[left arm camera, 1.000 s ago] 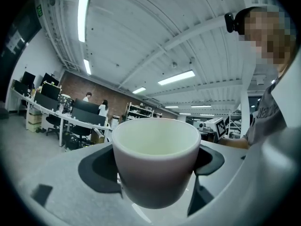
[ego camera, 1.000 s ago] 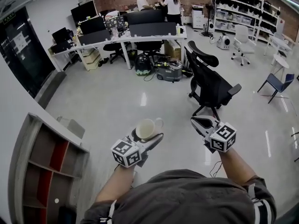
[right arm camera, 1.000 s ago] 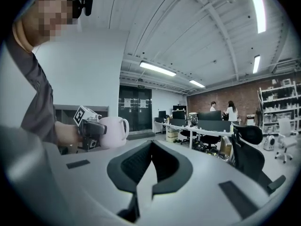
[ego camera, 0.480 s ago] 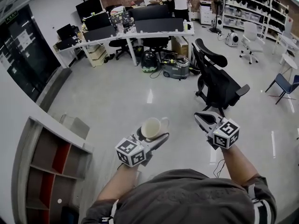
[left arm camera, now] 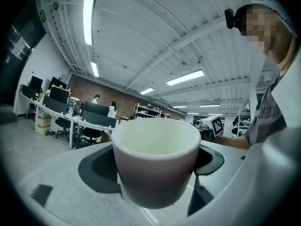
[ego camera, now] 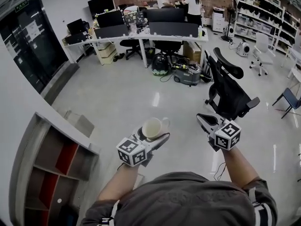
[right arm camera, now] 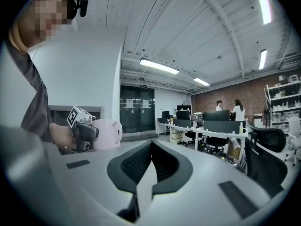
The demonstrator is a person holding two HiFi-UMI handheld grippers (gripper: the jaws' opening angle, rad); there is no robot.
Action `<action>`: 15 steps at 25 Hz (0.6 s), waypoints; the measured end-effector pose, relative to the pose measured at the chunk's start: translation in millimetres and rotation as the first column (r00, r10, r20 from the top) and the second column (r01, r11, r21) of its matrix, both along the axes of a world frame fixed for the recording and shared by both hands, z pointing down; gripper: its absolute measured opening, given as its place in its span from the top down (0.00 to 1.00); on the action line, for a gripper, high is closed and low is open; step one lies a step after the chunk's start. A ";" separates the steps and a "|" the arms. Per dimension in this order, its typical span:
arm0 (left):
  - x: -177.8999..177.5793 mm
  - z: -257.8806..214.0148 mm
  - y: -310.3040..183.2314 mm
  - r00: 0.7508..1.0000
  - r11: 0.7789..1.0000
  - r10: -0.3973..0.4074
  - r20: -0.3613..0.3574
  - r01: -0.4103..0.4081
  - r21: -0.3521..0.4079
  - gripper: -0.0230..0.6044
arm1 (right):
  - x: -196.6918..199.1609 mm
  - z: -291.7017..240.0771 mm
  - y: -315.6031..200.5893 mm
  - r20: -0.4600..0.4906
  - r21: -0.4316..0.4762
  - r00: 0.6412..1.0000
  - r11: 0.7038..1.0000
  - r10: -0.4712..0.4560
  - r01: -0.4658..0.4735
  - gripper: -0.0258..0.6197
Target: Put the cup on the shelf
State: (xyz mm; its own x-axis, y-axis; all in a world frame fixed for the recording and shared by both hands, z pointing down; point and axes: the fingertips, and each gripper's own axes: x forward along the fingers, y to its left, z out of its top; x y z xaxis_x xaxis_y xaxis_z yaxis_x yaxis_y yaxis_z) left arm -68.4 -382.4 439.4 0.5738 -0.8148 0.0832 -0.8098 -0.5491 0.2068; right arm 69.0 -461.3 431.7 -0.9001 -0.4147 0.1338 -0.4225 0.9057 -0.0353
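A pale cup [ego camera: 152, 128] with a handle is held upright in my left gripper [ego camera: 149, 136], whose jaws are shut on its sides. In the left gripper view the cup [left arm camera: 156, 160] fills the middle, empty inside. My right gripper [ego camera: 205, 122] is held level to the right of it, shut with nothing between its jaws [right arm camera: 149, 171]. From the right gripper view the cup [right arm camera: 106, 133] and the left gripper show at the left. The shelf [ego camera: 51, 166], a grey unit with open compartments and a red back panel, stands by the wall at the lower left.
A black office chair [ego camera: 231, 94] stands just ahead of my right gripper. Desks with monitors [ego camera: 150, 32] and two people lie far ahead. A vacuum and bags [ego camera: 186, 72] sit on the floor under the desks. Shelving racks [ego camera: 263, 8] line the right wall.
The view has shifted so the shelf sits larger and nearer at the lower left. Both grippers keep their pose, the cup still held.
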 end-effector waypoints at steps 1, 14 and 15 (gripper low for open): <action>-11.6 0.6 0.0 1.000 1.000 -0.019 -0.002 0.019 0.001 0.29 | -13.1 0.5 -1.9 -0.004 0.002 1.000 1.000 -0.019 0.019 0.97; -175.1 -0.3 41.0 0.939 0.939 -0.345 0.002 0.345 0.001 0.29 | -193.5 -13.4 -1.0 -0.043 0.041 0.952 0.952 -0.302 0.303 0.97; -188.4 0.6 47.6 0.928 0.928 -0.371 0.003 0.371 0.000 0.29 | -208.6 -14.1 2.7 -0.044 0.045 0.945 0.944 -0.324 0.326 0.97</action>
